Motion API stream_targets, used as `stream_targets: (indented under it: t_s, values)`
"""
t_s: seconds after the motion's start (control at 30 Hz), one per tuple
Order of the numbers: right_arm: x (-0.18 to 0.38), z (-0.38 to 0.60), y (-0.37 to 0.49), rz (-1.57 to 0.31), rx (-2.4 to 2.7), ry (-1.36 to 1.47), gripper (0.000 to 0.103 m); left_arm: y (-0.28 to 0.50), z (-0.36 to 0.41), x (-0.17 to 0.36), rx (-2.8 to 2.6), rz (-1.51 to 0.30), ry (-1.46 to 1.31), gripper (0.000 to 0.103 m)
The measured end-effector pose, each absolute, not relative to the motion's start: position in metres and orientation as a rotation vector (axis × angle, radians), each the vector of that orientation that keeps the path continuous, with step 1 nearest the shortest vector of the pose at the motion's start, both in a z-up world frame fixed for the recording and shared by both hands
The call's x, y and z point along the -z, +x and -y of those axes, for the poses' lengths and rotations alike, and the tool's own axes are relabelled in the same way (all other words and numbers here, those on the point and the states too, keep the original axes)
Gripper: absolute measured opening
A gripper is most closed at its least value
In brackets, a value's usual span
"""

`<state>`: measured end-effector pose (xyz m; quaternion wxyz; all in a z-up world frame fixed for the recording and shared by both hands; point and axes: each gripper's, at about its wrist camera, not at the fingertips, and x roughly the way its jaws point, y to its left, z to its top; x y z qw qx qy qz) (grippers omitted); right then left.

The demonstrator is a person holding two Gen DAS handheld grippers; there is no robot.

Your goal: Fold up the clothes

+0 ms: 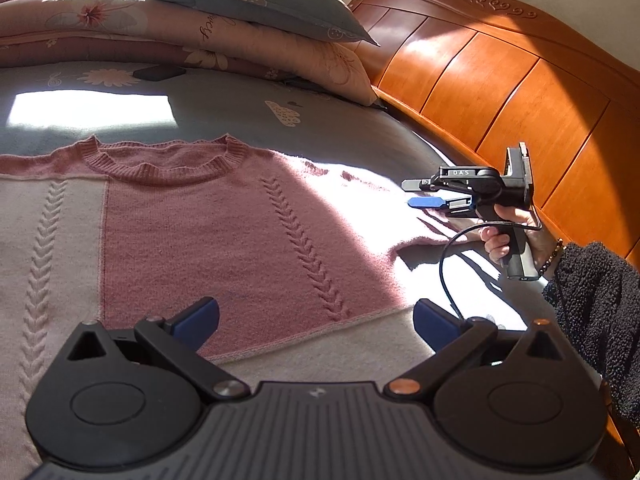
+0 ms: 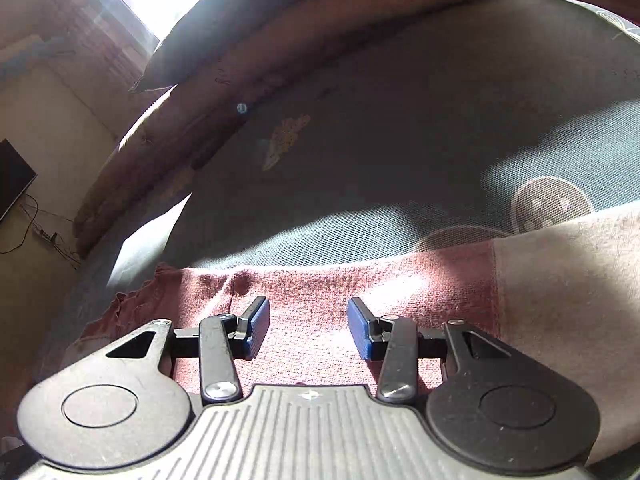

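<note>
A pink and cream knitted sweater lies flat on the bed, neckline toward the pillows, one side folded over the body. My left gripper hovers open above its lower hem, nothing between the blue pads. At the right of the left wrist view a hand holds my right gripper above the sweater's right sleeve, its jaws apart. In the right wrist view that gripper is open over the pink sleeve fabric, and nothing is gripped.
Stacked pillows and a folded floral quilt lie at the head of the bed. A dark phone rests on the grey-blue sheet. An orange wooden headboard runs along the right. A dark fuzzy sleeve enters from the right.
</note>
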<state>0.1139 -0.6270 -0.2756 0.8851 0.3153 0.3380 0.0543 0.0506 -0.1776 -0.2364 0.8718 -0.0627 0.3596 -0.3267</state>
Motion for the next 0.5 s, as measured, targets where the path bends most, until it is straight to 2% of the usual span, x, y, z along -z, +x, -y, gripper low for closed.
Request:
stream_targets:
  t_s: [0.4,0.5]
  values:
    - [0.265,0.795,-0.002,-0.527,0.353,0.782,0.048,0.048,0.186,0.242,0.688,-0.782,-0.105,0.102]
    - [0.253,0.788,-0.004,-0.501,0.347,0.774,0.061,0.046,0.190,0.238,0.690,-0.776,-0.098,0.102]
